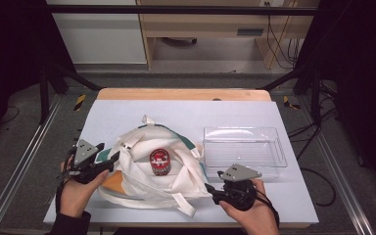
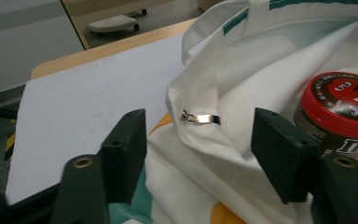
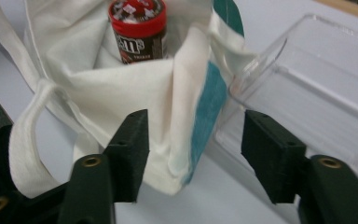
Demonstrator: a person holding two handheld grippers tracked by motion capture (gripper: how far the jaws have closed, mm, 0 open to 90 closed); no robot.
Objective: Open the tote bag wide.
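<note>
A white tote bag with teal trim and orange patches lies slumped on the table, its mouth spread wide. A jar with a red lid stands upright inside it. My left gripper is at the bag's left edge and is open. In the left gripper view a fold of the bag with a small metal clip lies between the jaws, and the pads are clear of it; the jar is just to the right. My right gripper is open at the bag's near right corner. That teal-edged corner sits untouched between its jaws, below the jar.
An empty clear plastic bin stands to the right of the bag, close to my right gripper; its wall nearly touches the bag's corner. The white sheet over the wooden table is bare behind the bag. A loose strap trails toward the front edge.
</note>
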